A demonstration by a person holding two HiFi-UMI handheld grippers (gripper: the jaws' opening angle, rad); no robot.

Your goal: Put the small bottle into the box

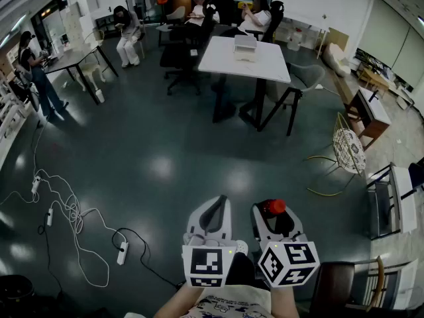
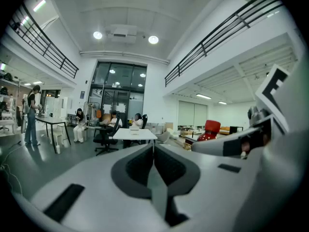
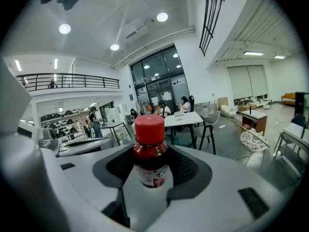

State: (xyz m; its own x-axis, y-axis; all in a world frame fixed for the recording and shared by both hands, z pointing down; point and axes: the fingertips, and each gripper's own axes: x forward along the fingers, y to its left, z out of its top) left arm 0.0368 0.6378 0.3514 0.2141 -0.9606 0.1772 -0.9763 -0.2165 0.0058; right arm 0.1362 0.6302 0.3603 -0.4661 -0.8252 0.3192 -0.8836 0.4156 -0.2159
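A small dark bottle (image 3: 150, 151) with a red cap stands upright between the jaws of my right gripper (image 3: 150, 166), which is shut on it. In the head view its red cap (image 1: 275, 207) pokes up from the right gripper (image 1: 273, 216) low in the frame. Beside it, my left gripper (image 1: 213, 212) is shut with nothing in it, and its jaws meet in a line in the left gripper view (image 2: 153, 151). A pale box (image 1: 245, 45) lies on a white table (image 1: 228, 61) far ahead across the floor.
Black chairs (image 1: 185, 52) and seated people ring the white table. White cables and power strips (image 1: 73, 224) trail over the floor at left. A wire chair (image 1: 348, 151) and low furniture stand at right, a dark chair (image 1: 338, 287) near my right side.
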